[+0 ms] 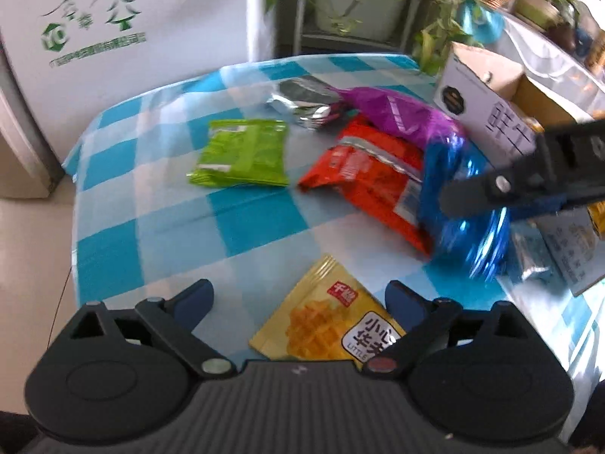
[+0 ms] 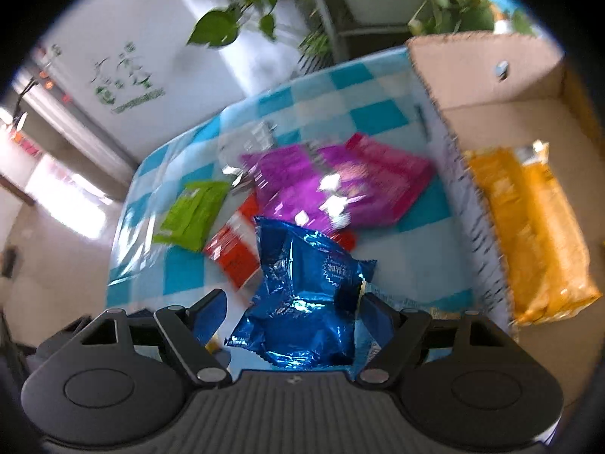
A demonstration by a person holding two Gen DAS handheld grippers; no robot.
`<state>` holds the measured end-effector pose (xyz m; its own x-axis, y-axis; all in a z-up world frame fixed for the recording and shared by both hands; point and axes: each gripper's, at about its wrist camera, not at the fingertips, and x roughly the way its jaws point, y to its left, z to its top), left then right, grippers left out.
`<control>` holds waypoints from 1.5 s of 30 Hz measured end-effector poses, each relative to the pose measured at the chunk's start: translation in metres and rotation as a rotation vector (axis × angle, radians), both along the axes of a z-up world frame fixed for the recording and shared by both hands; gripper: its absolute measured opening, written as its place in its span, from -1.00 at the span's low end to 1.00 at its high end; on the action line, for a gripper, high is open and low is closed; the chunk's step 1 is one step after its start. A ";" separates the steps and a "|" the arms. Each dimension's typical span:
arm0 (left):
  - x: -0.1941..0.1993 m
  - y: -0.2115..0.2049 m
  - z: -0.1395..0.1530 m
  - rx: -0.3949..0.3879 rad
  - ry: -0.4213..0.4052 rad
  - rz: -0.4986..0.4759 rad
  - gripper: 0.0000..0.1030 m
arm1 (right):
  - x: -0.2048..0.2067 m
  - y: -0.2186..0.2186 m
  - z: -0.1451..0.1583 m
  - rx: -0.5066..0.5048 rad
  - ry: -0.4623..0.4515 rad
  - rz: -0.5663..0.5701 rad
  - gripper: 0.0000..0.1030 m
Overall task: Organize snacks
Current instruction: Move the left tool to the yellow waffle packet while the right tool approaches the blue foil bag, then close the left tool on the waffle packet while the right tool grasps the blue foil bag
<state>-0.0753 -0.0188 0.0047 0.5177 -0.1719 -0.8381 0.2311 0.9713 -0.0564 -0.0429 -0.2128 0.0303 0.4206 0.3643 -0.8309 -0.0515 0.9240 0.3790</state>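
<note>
Yellow snack packet (image 1: pixel 329 321) lies flat on checked surface (image 1: pixel 159 196), directly under left gripper (image 1: pixel 298 302), long axis slanting near-right to far-left. Left gripper wide open, pads clear, holding nothing. Right gripper (image 2: pixel 293 310) half open around crumpled blue packet (image 2: pixel 302 295); grip uncertain. Open cardboard box (image 2: pixel 491 87) at right, orange packet (image 2: pixel 529 227) inside.
</note>
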 end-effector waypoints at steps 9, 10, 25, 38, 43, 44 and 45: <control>-0.001 0.040 0.009 -0.115 0.002 0.096 0.87 | -0.002 0.008 0.002 0.037 0.010 0.045 0.63; -0.003 0.041 0.010 -0.126 0.003 0.095 0.87 | -0.002 0.009 0.002 0.032 0.016 0.045 0.63; -0.018 0.027 0.004 -0.128 0.056 0.008 0.87 | -0.018 0.034 -0.005 -0.114 -0.001 0.189 0.63; -0.016 0.015 0.004 -0.087 0.066 0.071 0.88 | -0.014 0.036 -0.009 -0.173 -0.029 0.115 0.34; -0.020 0.007 0.002 -0.045 0.085 0.129 0.89 | -0.009 0.029 -0.008 -0.162 -0.024 0.072 0.34; -0.020 0.007 0.003 -0.049 0.086 0.144 0.89 | -0.009 0.029 -0.007 -0.164 -0.025 0.072 0.34; -0.019 0.008 0.003 -0.062 0.087 0.160 0.89 | -0.009 0.029 -0.007 -0.165 -0.027 0.073 0.34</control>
<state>-0.0944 -0.0103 0.0082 0.4686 -0.1456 -0.8713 0.0658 0.9893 -0.1299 -0.0518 -0.1840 0.0232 0.4215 0.2540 -0.8705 -0.1286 0.9670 0.2199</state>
